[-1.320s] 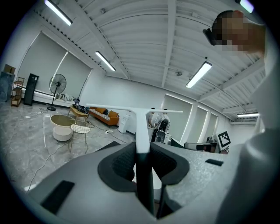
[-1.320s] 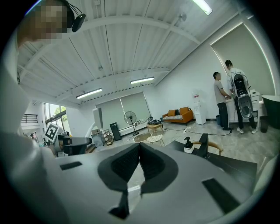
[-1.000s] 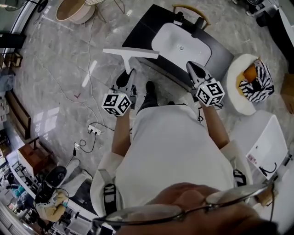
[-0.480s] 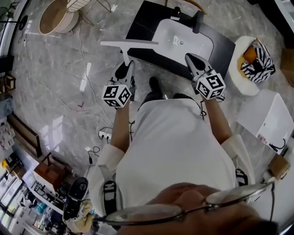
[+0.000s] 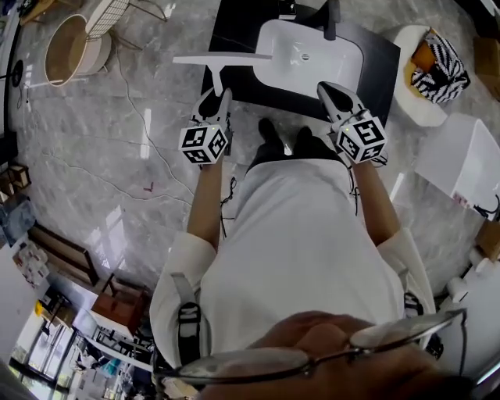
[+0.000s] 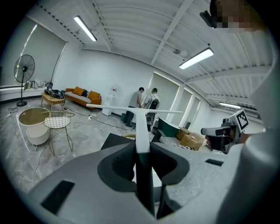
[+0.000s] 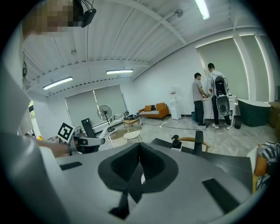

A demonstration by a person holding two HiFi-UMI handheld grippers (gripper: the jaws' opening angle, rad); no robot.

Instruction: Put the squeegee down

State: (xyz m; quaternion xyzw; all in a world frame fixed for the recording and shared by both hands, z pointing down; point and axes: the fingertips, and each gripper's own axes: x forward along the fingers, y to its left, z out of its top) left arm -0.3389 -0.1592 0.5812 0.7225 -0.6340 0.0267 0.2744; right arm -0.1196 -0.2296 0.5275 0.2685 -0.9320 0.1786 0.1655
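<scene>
The white T-shaped squeegee (image 5: pixel 223 59) hangs in the air, its blade level over the left end of the black counter (image 5: pixel 234 31). My left gripper (image 5: pixel 216 97) is shut on its handle, below the blade. In the left gripper view the handle (image 6: pixel 141 131) runs up between the dark pads (image 6: pixel 123 164) to the blade (image 6: pixel 131 107). My right gripper (image 5: pixel 328 90) is shut with nothing in it, in front of the counter and just below the white basin (image 5: pixel 308 48). Its jaw tips meet in the right gripper view (image 7: pixel 139 147).
A black faucet (image 5: pixel 331 19) stands behind the basin. A white round seat with a striped cushion (image 5: pixel 439 62) is at the right, with a white table (image 5: pixel 461 160) below it. A round tub (image 5: pixel 69 48) and a wire stool (image 5: pixel 105 14) stand at the far left. Cables (image 5: pixel 117 186) cross the marble floor.
Both grippers have moved in toward the counter. The squeegee went with the left one, and its blade now overlaps the counter's left end instead of hanging in front of it.
</scene>
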